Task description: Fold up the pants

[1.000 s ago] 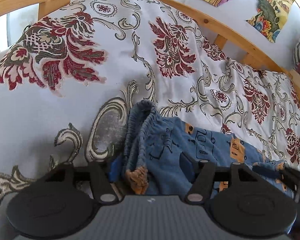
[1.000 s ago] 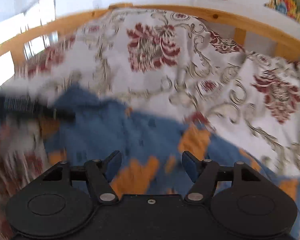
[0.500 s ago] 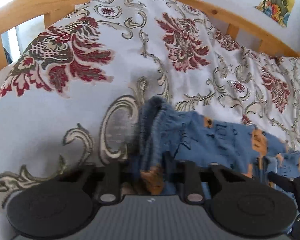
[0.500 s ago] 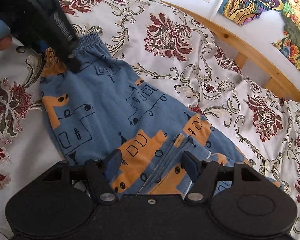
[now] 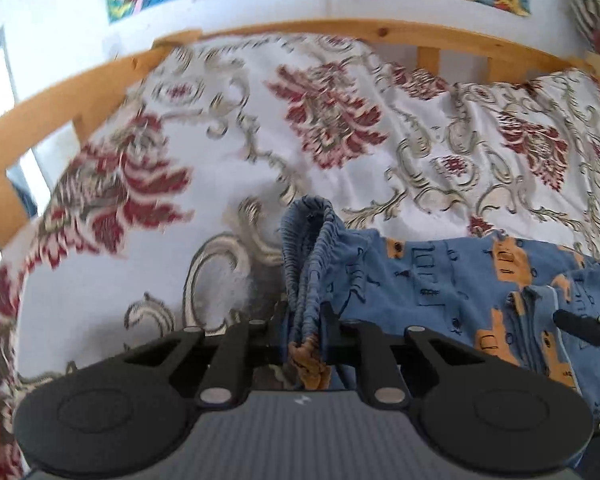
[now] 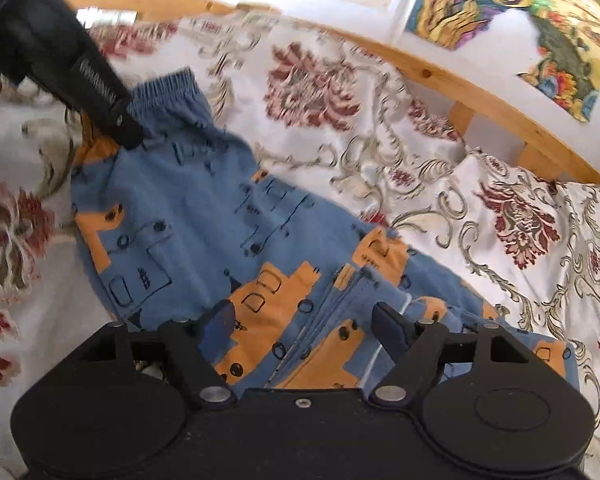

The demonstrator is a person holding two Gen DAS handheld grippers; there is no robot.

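Currently my left gripper (image 5: 303, 316) is clamped on the gathered elastic waistband (image 5: 306, 256) of the pants (image 6: 204, 216), bunching several layers. My right gripper (image 6: 304, 320) hangs with jaws spread over the leg fabric, gripping nothing. The pants lie lengthwise on the floral bedspread (image 6: 500, 208), legs stacked. Judgement: thin jersey, light, limp, will sag and slide rather than crease. The waistband is the firmest hold; I would take the leg hems with the right.
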